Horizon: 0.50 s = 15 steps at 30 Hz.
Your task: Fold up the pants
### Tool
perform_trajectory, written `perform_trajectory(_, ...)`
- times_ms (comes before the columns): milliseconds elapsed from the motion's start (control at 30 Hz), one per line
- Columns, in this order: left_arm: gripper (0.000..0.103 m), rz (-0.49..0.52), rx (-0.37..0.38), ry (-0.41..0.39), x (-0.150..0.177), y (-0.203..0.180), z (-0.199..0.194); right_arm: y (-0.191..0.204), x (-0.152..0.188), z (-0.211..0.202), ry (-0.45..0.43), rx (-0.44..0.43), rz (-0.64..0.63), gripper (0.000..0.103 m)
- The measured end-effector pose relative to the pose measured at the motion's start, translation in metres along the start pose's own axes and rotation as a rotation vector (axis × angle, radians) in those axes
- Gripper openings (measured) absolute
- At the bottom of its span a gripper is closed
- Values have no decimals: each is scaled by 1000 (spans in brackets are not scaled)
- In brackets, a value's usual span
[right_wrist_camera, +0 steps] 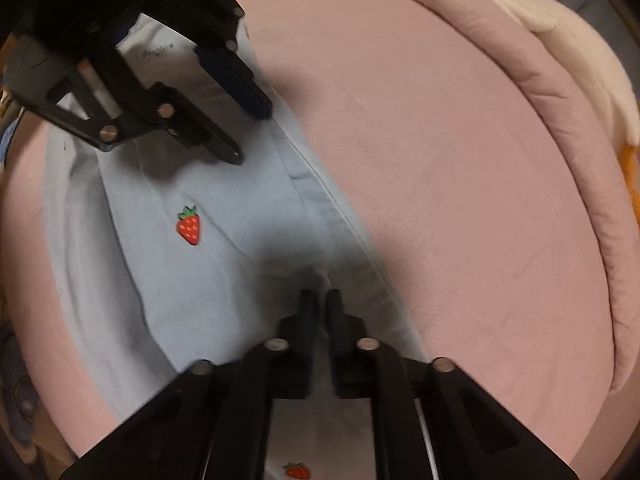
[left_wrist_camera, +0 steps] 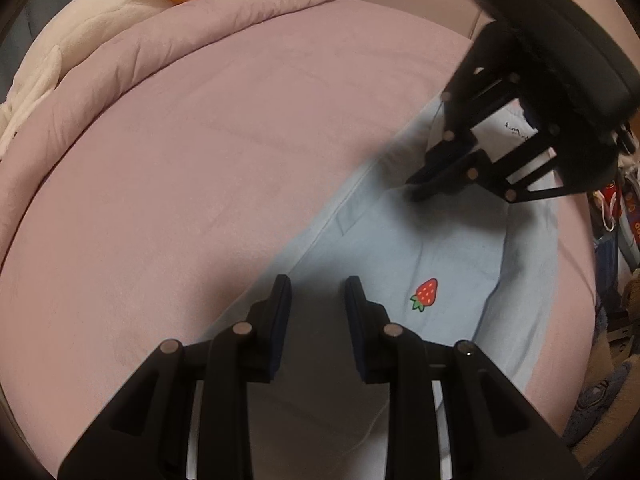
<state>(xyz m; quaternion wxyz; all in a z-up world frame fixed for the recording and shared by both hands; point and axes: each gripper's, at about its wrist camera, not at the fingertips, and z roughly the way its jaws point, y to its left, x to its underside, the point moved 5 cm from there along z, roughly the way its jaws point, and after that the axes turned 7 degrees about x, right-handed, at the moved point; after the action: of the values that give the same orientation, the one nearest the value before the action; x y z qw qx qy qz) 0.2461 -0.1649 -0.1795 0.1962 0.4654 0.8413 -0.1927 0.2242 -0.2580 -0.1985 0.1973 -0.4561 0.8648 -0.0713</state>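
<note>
Light blue pants with a red strawberry patch lie folded on the pink bed; they also show in the right wrist view, with the strawberry patch there too. My left gripper is open, low over the pants' near edge; it shows in the right wrist view with jaws apart. My right gripper has its jaws almost together over the pants' edge; whether cloth is pinched is not visible. It shows in the left wrist view touching the pants.
The pink bed sheet spreads to the left of the pants. A rolled pink quilt and a white plush toy lie along the far side. Cluttered items stand off the bed's right edge.
</note>
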Motion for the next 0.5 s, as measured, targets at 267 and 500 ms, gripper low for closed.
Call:
perform_trajectory(267, 34, -9, -15, -26, -8, 0, -2, -2, -6, -25, -104, 123, 68, 4)
perform_trajectory(500, 22, 8, -144, 1, 0, 7, 4, -13, -3, 10, -15, 175, 150, 4)
